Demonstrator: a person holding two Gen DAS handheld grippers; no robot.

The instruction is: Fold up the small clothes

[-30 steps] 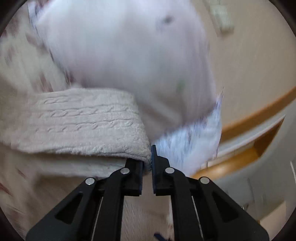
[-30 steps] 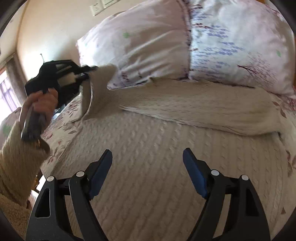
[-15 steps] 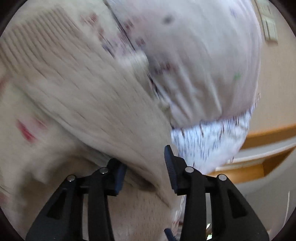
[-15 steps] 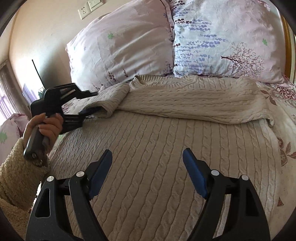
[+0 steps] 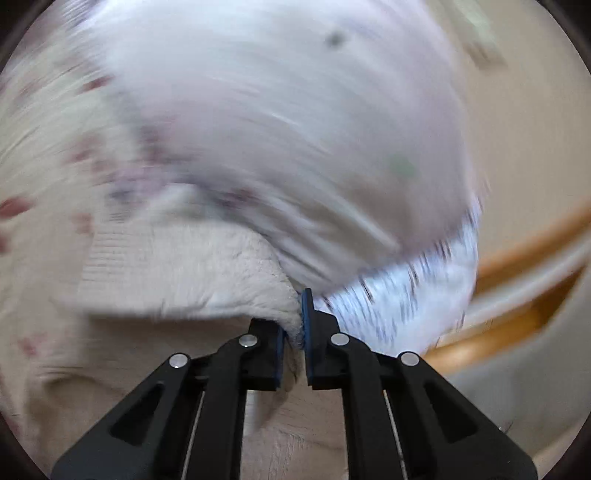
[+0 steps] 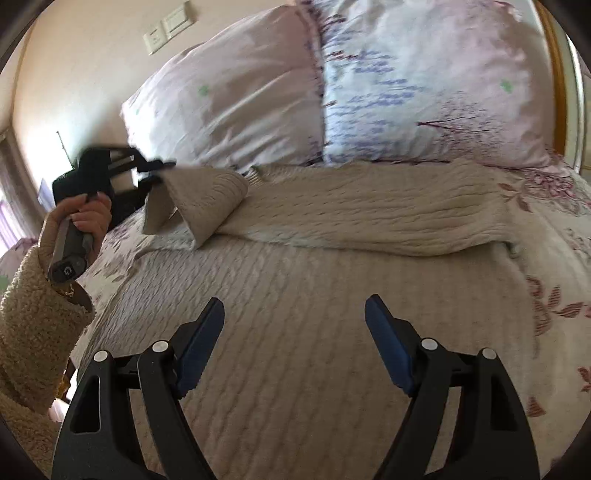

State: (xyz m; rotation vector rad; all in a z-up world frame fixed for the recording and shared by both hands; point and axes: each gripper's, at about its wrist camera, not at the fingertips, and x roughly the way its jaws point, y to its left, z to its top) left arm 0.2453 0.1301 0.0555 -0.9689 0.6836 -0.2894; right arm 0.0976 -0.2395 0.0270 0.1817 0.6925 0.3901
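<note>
A cream cable-knit sweater (image 6: 314, 295) lies spread on the bed, its upper part folded down across it. My left gripper (image 5: 294, 328) is shut on the sweater's sleeve (image 5: 207, 280) and holds it lifted. In the right wrist view the left gripper (image 6: 159, 171) is at the far left, with the sleeve (image 6: 199, 199) hanging from it above the sweater's left edge. My right gripper (image 6: 294, 343) is open and empty, hovering above the sweater's lower middle.
Two floral pillows (image 6: 251, 96) (image 6: 436, 85) lean at the head of the bed. A floral bedsheet (image 6: 554, 280) shows to the right of the sweater. A wooden headboard (image 5: 517, 258) and a wall switch (image 6: 170, 27) lie beyond.
My left gripper opened on the sleeve half a second ago, then shut on it again and lifted it. The right gripper stayed open over the sweater.
</note>
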